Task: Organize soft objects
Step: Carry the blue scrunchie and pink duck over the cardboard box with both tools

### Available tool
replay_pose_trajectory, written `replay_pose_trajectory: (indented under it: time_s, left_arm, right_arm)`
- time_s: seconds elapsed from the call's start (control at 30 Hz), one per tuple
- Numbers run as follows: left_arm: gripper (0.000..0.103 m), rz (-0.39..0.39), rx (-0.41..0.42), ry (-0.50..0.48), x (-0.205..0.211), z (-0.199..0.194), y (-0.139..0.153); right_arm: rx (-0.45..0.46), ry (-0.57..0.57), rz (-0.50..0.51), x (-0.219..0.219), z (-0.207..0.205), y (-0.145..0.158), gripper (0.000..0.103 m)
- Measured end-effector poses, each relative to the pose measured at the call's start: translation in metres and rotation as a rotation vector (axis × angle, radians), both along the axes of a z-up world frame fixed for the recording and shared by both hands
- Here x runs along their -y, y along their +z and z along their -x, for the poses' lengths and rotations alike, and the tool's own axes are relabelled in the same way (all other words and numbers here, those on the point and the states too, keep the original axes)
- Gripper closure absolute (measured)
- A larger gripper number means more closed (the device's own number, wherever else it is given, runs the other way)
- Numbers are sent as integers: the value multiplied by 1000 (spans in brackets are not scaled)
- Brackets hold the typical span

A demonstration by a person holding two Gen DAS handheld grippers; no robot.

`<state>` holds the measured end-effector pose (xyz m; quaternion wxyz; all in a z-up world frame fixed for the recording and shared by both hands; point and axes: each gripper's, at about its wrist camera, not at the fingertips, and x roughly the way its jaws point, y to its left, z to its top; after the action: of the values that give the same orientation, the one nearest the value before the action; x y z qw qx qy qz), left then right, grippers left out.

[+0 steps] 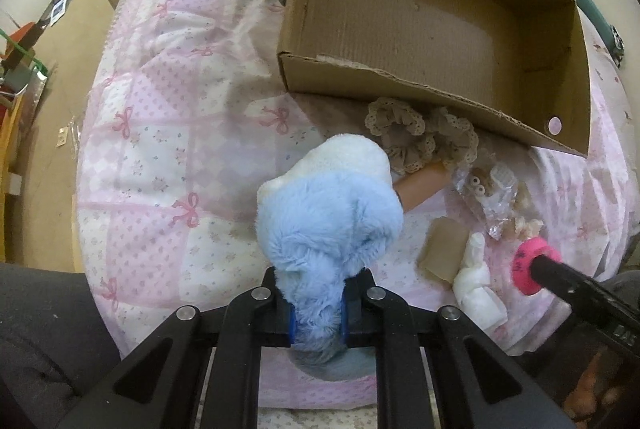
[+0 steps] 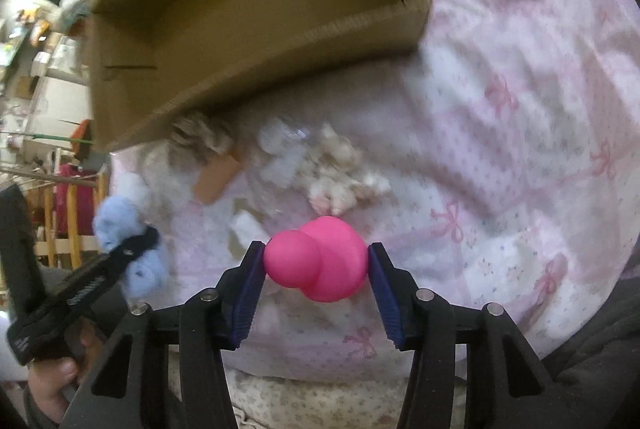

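**Both grippers loaded up, box is next**

So this is looking like the pick-up stage of the tidy. The left gripper (image 1: 318,303) is clamping narrow on a fluffy light-blue and white plush toy (image 1: 332,205), squeezing the fur down between its blue pads, with the bulk of the toy bulging out ahead of the fingertips. The right gripper (image 2: 316,263) is sitting about half wide, with a smooth hot-pink rubbery double-ball toy (image 2: 320,261) right between its pads; both pads look like they're touching its sides, so I'm reading that as a grip, though a light one.

The open brown cardboard box (image 1: 424,85) is lying ahead of both grippers on the pink bow-print quilted bed cover (image 1: 180,133), and it's looking empty inside. Next move, I'm guessing, is carrying each toy forward over the near wall and letting go. The pink one is needing a firm enough squeeze first, since it's round and slick and could pop out.

Pose-wise, both grippers are pointing steeply down at the bed, the left one to the left of the right one. Between them and the box, a beige lace-edged scrunchie (image 1: 416,133) is sitting just under the box's near edge, and a crinkly clear plastic packet (image 1: 492,197) plus a white folded cloth piece (image 1: 476,277) are waiting their turn.
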<state>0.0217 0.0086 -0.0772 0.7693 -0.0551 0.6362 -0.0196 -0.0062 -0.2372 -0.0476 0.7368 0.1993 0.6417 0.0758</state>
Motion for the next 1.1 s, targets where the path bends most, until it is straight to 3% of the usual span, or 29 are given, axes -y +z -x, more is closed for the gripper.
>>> replay_pose_trajectory:
  time_s: [0.4,0.77,1.1]
  left_arm:
    - [90,-15,101,86,-12,15,46]
    - [90,-13,231,55,-5,6,104]
    - [90,-37,325,17,8,-44,136]
  right_arm:
    - [307,-6,-34,12,10,70,49]
    - [403,-16,-70,10,0,97,49]
    - [472,-19,-52,23,-40,121,49]
